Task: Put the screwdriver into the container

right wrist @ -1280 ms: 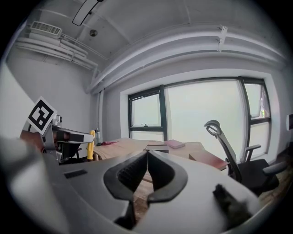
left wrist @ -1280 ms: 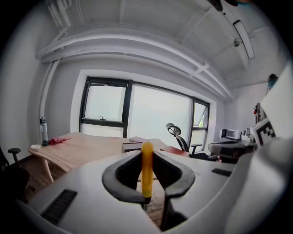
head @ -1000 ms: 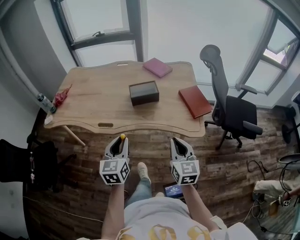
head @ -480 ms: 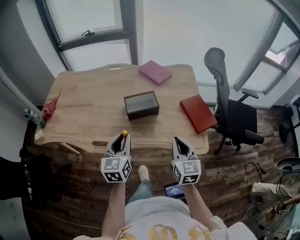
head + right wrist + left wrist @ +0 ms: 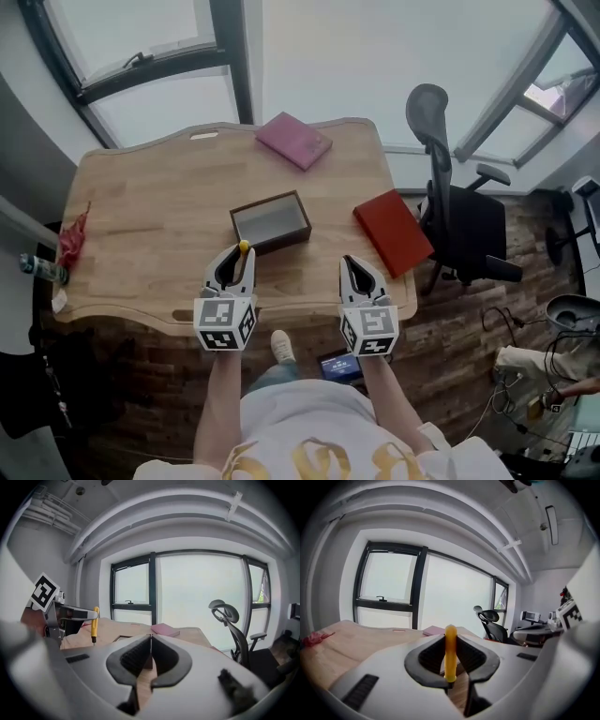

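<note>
The tabletop (image 5: 141,216) is made of pale wood with a visible grain and a wavy, rounded edge. Most of it is left bare, so the container (image 5: 274,241) can be approached freely from the near side. A black office chair (image 5: 459,220) with a curved headrest is parked to the right of the container, off the tabletop.

The container is seen as a dark, rectangular, straight-walled box. It is open at the top, and a matt grey floor is exposed inside. It is set near the middle, presumably so that something can be lowered in from above. A flat red book (image 5: 392,230) is laid to the right of the container and a flat pink one (image 5: 293,140) beyond it, both apart from it.

The right tool (image 5: 351,262), near and right of the container, is clenched on nothing and is judged to be kept idle. The left tool (image 5: 234,257), just short of the container's near wall, is clamped on the screwdriver (image 5: 244,248). The screwdriver is gripped upright by its smooth, rounded yellow handle between ribbed black pads and has not yet been brought over the opening.
</note>
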`<state>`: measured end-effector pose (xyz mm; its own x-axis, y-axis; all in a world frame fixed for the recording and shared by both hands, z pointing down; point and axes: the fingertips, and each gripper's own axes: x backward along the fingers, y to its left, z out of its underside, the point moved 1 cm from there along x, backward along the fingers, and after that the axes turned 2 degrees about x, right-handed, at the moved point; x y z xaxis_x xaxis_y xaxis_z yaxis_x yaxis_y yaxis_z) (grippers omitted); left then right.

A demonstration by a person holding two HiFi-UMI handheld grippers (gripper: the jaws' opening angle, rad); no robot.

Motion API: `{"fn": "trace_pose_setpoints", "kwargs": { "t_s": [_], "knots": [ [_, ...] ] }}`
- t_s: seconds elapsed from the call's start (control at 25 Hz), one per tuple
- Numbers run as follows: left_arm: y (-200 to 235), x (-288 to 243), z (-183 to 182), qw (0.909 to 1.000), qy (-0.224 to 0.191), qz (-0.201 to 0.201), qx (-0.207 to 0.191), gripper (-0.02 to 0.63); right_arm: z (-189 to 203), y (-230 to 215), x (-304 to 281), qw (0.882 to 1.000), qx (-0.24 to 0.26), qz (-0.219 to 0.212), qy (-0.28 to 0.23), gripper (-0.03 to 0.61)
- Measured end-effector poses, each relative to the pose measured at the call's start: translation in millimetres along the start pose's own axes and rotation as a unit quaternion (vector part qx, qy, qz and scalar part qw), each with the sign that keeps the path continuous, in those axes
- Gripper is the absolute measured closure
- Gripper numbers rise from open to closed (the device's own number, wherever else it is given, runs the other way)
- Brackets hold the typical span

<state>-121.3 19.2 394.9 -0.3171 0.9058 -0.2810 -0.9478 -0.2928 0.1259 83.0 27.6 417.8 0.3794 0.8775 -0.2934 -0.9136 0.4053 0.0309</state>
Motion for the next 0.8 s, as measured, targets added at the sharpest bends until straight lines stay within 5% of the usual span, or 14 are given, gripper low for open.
{"fn": "trace_pose_setpoints", "kwargs": {
  "t_s": [0.8],
  "knots": [
    [31.8,-62.1,-22.0,0.9989,0.001,0.047,0.008,0.537,-7.7,0.2,-56.8,1.0,-0.001,0.024,0.012,0.546]
  ]
}}
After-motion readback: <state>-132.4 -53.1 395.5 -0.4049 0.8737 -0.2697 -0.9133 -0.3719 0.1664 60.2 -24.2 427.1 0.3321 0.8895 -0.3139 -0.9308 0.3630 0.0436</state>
